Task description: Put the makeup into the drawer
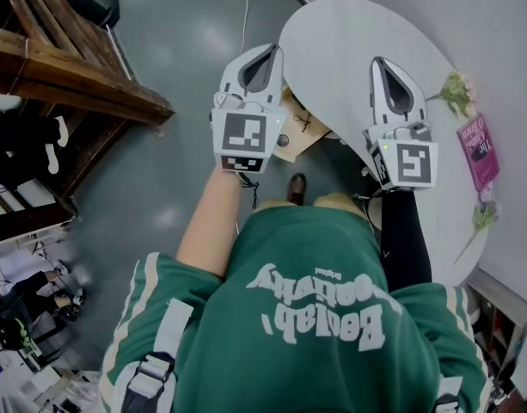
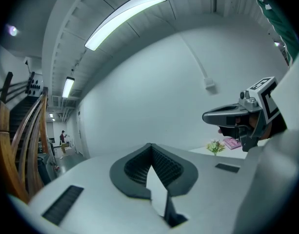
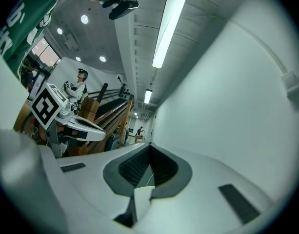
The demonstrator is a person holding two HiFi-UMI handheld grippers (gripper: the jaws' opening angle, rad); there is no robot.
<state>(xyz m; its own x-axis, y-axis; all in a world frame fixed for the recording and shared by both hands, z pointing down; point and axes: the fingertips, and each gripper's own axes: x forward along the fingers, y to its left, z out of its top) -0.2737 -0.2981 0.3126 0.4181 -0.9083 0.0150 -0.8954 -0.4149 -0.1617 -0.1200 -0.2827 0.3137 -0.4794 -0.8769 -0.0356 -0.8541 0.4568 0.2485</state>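
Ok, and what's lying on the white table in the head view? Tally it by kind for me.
Flower sprigs: 2
Pink book: 1
Total on the white table: 3

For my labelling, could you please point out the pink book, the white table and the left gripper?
pink book (image 1: 479,151): head view, middle of its cover.
white table (image 1: 340,50): head view, bare part of its top.
left gripper (image 1: 272,52): head view, at its closed fingertips.
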